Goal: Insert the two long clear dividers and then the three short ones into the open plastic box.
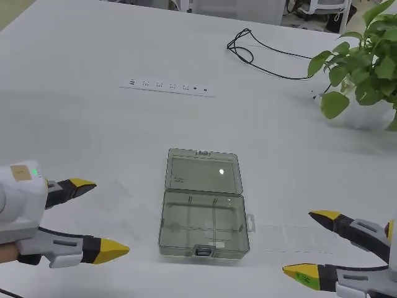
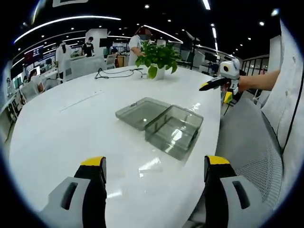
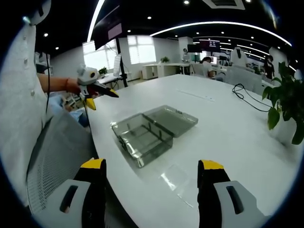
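The left gripper (image 1: 101, 216) is held over the near-left edge of the table (image 1: 93, 124), jaws spread wide; the right gripper (image 1: 309, 244) is held likewise near-right, nothing gripped.

Head view looks down from close above; both gripper views face inward from opposite sides, sharing the open smoky-clear plastic box (image 1: 183, 232).

My white desk (image 1: 74, 124) carries a leafy potted plant (image 1: 363, 62). A black cable (image 1: 291, 78) loops just beside the plant, and a white power strip (image 1: 167, 87) lies well apart from it. Above the plant, light strips (image 3: 223, 22) curve across a dark ceiling.
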A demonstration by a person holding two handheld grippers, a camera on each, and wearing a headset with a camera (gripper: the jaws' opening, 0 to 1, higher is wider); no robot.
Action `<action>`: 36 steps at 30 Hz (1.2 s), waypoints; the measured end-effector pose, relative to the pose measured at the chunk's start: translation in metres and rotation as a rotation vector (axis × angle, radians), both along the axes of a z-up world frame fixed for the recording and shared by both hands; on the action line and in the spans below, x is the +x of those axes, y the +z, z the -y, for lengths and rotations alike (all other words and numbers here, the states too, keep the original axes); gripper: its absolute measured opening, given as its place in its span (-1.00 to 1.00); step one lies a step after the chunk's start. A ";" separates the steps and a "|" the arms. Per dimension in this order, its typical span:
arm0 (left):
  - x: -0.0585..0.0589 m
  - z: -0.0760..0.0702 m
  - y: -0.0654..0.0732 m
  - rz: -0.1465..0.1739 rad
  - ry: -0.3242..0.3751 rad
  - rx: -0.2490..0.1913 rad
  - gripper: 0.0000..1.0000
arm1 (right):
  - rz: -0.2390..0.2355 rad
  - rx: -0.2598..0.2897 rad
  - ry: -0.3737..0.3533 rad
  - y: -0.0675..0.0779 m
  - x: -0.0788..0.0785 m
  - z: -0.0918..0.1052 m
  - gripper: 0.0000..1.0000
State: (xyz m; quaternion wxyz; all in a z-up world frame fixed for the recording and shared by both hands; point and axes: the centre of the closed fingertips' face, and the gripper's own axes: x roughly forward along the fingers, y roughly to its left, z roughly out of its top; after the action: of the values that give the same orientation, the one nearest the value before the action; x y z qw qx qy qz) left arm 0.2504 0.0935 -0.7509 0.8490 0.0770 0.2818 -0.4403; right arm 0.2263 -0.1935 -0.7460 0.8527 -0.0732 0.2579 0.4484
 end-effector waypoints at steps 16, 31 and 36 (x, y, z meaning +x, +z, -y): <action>0.024 -0.026 -0.027 -0.115 0.047 0.134 0.38 | -0.004 0.016 -0.024 0.002 -0.001 0.002 0.56; 0.038 -0.044 -0.057 -0.235 0.085 0.274 0.10 | -0.005 0.038 -0.043 0.002 0.002 0.003 0.55; 0.038 -0.049 -0.069 -0.269 0.081 0.340 0.01 | -0.006 0.044 -0.051 0.002 0.003 0.003 0.54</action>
State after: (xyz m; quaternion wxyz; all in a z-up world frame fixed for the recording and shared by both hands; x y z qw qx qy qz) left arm 0.2883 0.1421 -0.8201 0.7954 0.1481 0.4656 -0.3586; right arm 0.2294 -0.1962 -0.7444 0.8644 -0.0465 0.2525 0.4323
